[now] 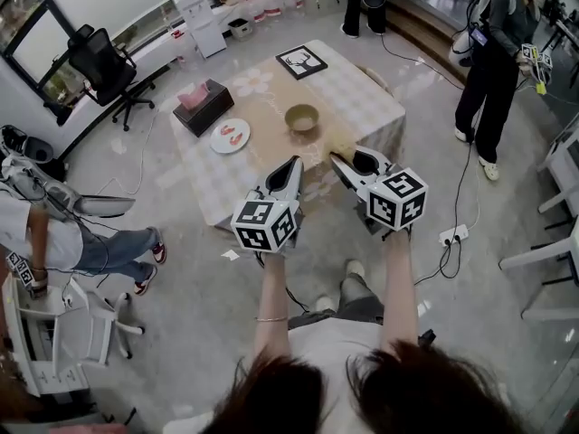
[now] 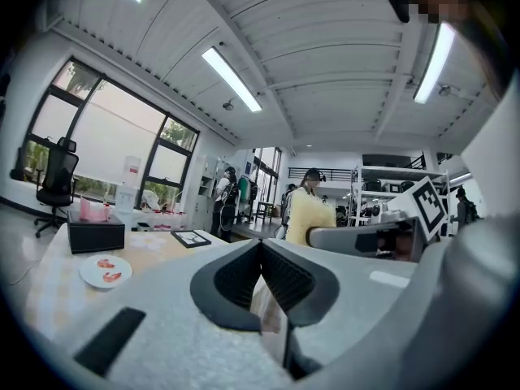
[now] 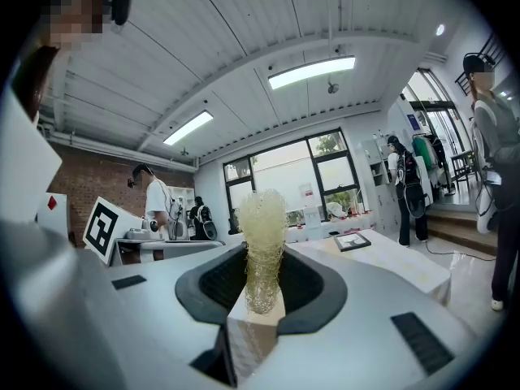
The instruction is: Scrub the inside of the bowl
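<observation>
An olive-tan bowl (image 1: 301, 117) stands upright and alone near the middle of a table with a pale checked cloth (image 1: 371, 98). Both grippers are held up in front of the table's near edge, short of the bowl. My left gripper (image 1: 296, 162) (image 2: 261, 250) is shut with nothing between its jaws. My right gripper (image 1: 336, 158) (image 3: 264, 287) is shut on a pale yellow mesh scrubber (image 3: 264, 230), which sticks up out of its jaws. The left gripper view shows that scrubber (image 2: 309, 215) off to the right. The bowl appears in neither gripper view.
On the table are a white plate with red pieces (image 1: 230, 136), a dark tissue box (image 1: 204, 107) and a framed picture (image 1: 301, 61). A person (image 1: 493, 57) stands right of the table, another sits at the left (image 1: 81, 242). A power strip and cables (image 1: 452, 235) lie on the floor.
</observation>
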